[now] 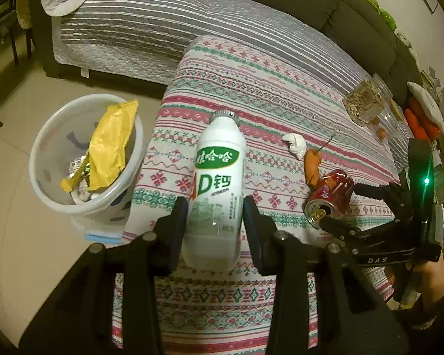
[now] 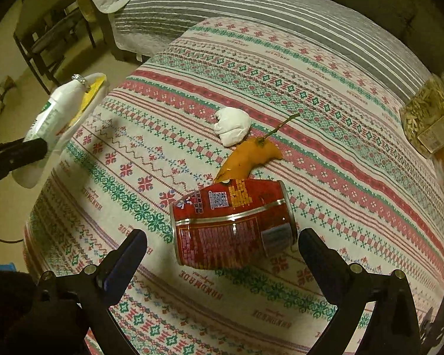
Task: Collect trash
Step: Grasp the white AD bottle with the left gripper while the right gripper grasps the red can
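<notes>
left tongs point(image 1: 214, 216) clamp a smooth white plastic bottle point(image 1: 217, 183); right tongs point(image 2: 222, 250) gape around a dented red can point(image 2: 232, 226)

jar point(image 2: 429, 118) cut off at right edge

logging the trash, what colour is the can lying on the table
Red with gold print, the can shows best in the right wrist view.

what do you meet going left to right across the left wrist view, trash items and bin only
trash bin with the yellow wrapper in it → white milk bottle held in the left tool → crumpled tissue → orange peel → red can → right tool
</notes>
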`<state>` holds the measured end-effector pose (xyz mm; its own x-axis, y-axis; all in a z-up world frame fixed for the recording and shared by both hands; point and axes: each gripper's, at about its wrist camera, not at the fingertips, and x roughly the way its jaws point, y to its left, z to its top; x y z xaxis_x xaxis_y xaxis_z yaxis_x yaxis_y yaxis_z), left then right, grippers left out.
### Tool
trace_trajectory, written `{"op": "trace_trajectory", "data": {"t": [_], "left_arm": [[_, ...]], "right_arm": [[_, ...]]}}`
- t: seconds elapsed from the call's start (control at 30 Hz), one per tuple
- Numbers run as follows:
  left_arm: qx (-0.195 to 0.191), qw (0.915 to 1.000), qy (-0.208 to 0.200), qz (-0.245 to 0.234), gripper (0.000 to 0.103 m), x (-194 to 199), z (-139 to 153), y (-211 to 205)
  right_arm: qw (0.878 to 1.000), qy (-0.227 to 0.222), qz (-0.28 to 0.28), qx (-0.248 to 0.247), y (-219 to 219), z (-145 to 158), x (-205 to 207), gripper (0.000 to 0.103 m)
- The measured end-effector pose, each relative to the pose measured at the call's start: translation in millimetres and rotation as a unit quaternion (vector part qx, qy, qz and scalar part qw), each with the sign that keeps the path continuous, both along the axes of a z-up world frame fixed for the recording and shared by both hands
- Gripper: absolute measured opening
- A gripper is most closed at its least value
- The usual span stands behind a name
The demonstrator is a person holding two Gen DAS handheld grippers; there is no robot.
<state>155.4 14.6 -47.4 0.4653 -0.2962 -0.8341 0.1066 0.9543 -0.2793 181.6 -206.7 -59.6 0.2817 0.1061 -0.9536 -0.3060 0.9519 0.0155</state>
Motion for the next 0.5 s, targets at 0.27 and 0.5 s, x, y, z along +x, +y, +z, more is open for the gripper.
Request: {"op": "trace_trajectory", "data": {"t": [0.27,0.5], "left_arm": [[-0.009,0.9999,-0.004,0.014,0.040,1,2,13],[-0.017,0.9994,-0.006,0.031,0.040,6,4,28]], "right_arm": [[1.000,0.010,-0.012,-0.013,1,-9,10,0.100],[0.999,0.018,-0.033,-0.001,-10,-12,17,0.091]]}}
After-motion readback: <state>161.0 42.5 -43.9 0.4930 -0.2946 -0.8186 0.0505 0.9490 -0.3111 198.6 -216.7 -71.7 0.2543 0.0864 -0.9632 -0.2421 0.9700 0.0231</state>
